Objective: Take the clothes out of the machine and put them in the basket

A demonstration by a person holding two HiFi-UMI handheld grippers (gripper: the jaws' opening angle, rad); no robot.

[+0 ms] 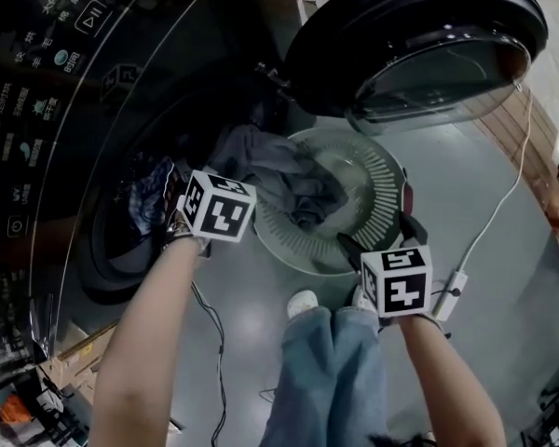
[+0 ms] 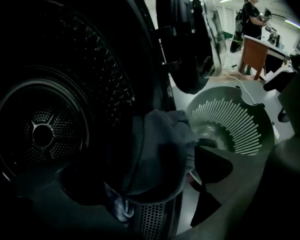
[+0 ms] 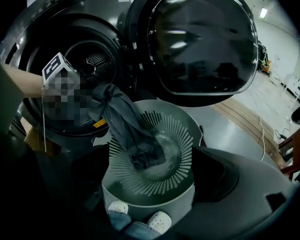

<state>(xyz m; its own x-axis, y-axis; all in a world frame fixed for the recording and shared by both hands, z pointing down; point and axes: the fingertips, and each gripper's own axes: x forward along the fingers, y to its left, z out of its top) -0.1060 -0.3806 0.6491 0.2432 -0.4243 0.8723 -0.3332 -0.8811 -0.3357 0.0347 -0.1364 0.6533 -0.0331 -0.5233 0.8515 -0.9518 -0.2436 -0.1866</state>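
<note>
A: What's in the basket [image 1: 384,186]?

B: One dark grey garment [image 1: 284,170]. Its lower end lies bunched on the basket's floor. The rest climbs the slotted wall, crosses the rim on the machine's side and reaches the mouth of the washing machine [image 1: 47,110]. So it is partly in the basket and partly on the machine's lip.

A: Where is that from the left gripper [image 1: 201,190]?

B: Just ahead of its fingers. In the left gripper view the cloth's upper end is draped over the lip of the opening, in the gap between the two fingers. The fingers are spread wide and neither pad presses on the cloth.

A: And the drum [image 2: 40,134]?

B: It's beyond the left fingers and off to their left, with its perforated wall and round hub in plain sight. Low at the lip, under the grey cloth, something bluish shows, but it's too dark to tell what it is.

A: The right gripper [image 1: 382,237]?

B: Its fingers are wide apart too, with nothing clamped. It hangs over the basket's rim on the side away from the machine. In the right gripper view the whole basket sits ahead in the span of the fingers, and the bunched cloth is near the middle of its floor.

A: The door [image 1: 419,35]?

B: It's swung open, past the basket from the right fingers and higher up. Below those fingers, the person's white shoes [image 3: 160,220] stand just beside the basket's near wall.
</note>
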